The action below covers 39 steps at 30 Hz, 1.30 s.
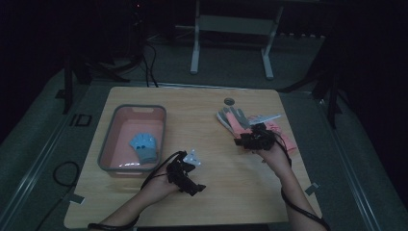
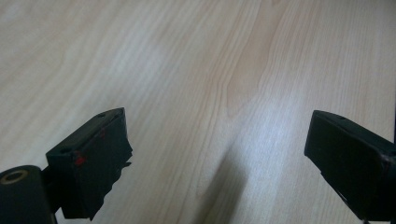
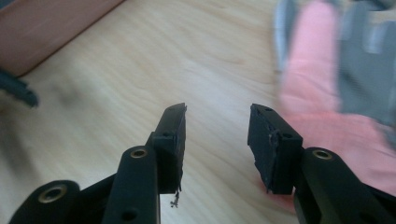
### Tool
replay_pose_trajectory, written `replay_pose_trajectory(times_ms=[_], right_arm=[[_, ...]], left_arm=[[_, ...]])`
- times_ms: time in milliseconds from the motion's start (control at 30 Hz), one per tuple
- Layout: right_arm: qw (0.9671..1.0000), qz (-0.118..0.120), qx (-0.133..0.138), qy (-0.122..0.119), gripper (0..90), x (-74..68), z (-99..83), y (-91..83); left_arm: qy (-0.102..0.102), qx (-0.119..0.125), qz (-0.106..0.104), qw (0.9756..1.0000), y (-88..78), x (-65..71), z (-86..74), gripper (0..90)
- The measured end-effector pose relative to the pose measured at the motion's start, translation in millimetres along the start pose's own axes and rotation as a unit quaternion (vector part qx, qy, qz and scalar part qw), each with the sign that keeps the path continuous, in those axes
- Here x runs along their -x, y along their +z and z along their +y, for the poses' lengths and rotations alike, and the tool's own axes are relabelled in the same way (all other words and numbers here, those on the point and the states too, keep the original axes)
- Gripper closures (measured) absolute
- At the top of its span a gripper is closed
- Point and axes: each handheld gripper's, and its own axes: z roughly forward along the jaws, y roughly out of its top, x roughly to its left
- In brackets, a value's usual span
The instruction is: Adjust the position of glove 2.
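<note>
Left: we list a grey bin (image 1: 108, 144) holding a blue glove (image 1: 144, 147). Centre: left tongs (image 2: 217, 154), wide apart over bare surface (image 1: 226, 183). Right: right tongs (image 3: 217, 140), part-way apart, empty, beside pink-and-grey gloves (image 3: 327, 79).

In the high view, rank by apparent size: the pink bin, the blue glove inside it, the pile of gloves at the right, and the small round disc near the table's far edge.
1. pink bin
2. pile of gloves, partly hidden by the right tongs, so its full extent is unsure
3. blue glove
4. round disc
</note>
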Motion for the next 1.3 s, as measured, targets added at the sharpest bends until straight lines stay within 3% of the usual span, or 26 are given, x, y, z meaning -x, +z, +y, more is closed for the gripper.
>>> replay_pose_trajectory(times_ms=[100,233,433,500,567,667,800,967,1167,1300], right_arm=[[0.9999,-0.01,-0.001,0.004,59.4,7.8,-1.1,-5.9],[0.9991,-0.036,0.003,0.024,63.5,31.5,-2.0,-16.3],[0.9982,-0.052,-0.003,0.031,64.1,52.9,3.8,-13.2],[0.998,-0.053,-0.011,0.031,64.2,59.1,8.3,-8.5],[0.9977,-0.06,-0.014,0.03,64.2,63.4,13.6,-3.5],[0.9984,-0.052,-0.013,0.02,63.9,68.4,21.1,6.0],[0.9984,-0.051,-0.017,0.017,60.7,75.6,26.4,22.4],[0.9961,-0.078,-0.041,0.003,60.6,80.9,25.2,44.5],[0.9951,-0.069,-0.07,0.012,65.5,87.6,19.3,61.0],[0.9949,-0.065,-0.075,0.021,79.3,89.8,17.9,63.4]], left_arm=[[0.004,-0.005,0.005,1.0,3.0,1.5,-3.8,6.9],[0.001,-0.008,-0.002,1.0,8.9,2.7,-12.4,6.9],[0.006,-0.013,0.003,0.9999,12.7,6.1,-20.9,6.9],[0.01,-0.01,0.008,0.9999,11.2,6.6,-23.2,6.9],[-0.001,-0.005,0.004,1.0,10.0,6.1,-25.4,6.9],[-0.009,0.006,0.003,0.9999,8.3,4.0,-28.5,6.9],[-0.021,0.011,0.015,0.9996,6.5,3.7,-30.2,2.1],[-0.022,0.014,0.014,0.9996,5.4,4.6,-31.3,1.4],[-0.025,0.024,0.013,0.9993,4.5,3.6,-32.3,1.5],[-0.023,0.021,0.012,0.9994,5.1,3.0,-33.9,1.5]])
